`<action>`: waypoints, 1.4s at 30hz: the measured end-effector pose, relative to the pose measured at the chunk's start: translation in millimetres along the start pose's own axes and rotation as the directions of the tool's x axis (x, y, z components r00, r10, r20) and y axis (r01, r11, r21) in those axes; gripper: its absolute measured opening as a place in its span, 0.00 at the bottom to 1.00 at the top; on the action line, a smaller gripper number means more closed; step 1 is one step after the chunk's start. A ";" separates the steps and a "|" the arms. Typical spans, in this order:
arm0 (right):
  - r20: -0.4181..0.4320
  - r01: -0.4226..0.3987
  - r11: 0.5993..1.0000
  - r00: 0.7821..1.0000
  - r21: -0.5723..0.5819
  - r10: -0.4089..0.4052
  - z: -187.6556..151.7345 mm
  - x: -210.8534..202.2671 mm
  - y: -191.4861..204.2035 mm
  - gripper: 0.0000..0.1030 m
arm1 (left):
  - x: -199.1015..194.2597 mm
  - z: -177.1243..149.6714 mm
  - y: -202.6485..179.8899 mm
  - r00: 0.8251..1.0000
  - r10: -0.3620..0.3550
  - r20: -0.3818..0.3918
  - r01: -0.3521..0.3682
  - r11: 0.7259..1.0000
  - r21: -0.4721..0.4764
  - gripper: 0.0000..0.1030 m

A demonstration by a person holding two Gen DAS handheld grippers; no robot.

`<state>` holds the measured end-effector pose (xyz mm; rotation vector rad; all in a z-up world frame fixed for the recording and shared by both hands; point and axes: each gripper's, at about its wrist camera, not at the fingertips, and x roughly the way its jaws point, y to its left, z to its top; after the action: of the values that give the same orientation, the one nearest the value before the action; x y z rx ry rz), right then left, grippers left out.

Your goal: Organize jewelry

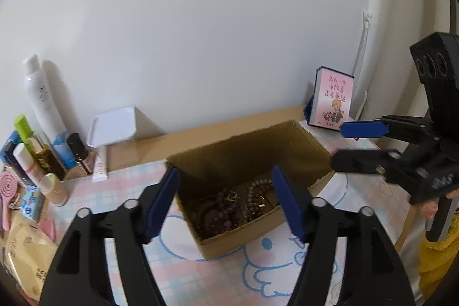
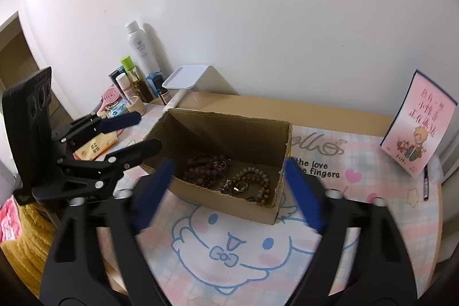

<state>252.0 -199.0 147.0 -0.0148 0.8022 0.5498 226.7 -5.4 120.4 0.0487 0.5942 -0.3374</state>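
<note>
Now | both tools wide, empty | rectangular cardboard box | round bead bracelets inside

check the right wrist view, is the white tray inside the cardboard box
No, the white tray stands behind the cardboard box, against the wall.

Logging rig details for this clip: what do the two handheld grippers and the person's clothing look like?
Both the left gripper and right gripper are black plastic scissor-linkage frames with silver pivot pins and flat blue pads. Each carries an upright black block with three round holes. A fuzzy yellow sleeve shows below the right one.
</note>
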 end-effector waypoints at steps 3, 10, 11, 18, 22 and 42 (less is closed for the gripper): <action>0.025 -0.012 1.000 1.000 0.003 0.012 0.9 -11.4 0.5 0.92 | -10.5 1.7 2.5 1.000 0.014 0.021 -0.014 1.000 -0.003 0.80; 0.009 0.048 0.998 0.999 -0.028 -0.048 -3.2 -15.7 -4.2 0.92 | -18.1 0.0 1.1 0.998 0.047 0.042 -0.048 0.999 0.017 0.92; 0.005 0.055 0.998 0.998 -0.028 -0.055 -4.0 -14.8 -5.6 0.92 | -17.4 -0.7 -0.9 0.998 0.054 0.045 -0.055 0.998 0.027 0.93; -0.036 0.085 0.995 0.996 -0.054 -0.087 -8.6 -4.7 -9.2 0.92 | -6.0 -2.5 -5.0 0.999 0.046 0.023 -0.047 0.998 0.045 0.94; -0.053 0.093 0.994 0.994 -0.063 -0.097 -9.2 1.5 -9.5 0.92 | -0.1 -3.4 -4.4 0.999 0.041 0.009 -0.041 0.998 0.046 0.95; -0.074 0.085 0.994 0.993 -0.068 -0.090 -9.1 14.3 -10.6 0.92 | 8.5 -2.9 -1.5 0.999 0.050 -0.006 -0.049 0.998 0.048 0.95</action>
<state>258.9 -203.4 128.8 -0.1310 0.8541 0.4941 231.2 -8.9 113.3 0.1102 0.5913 -0.3035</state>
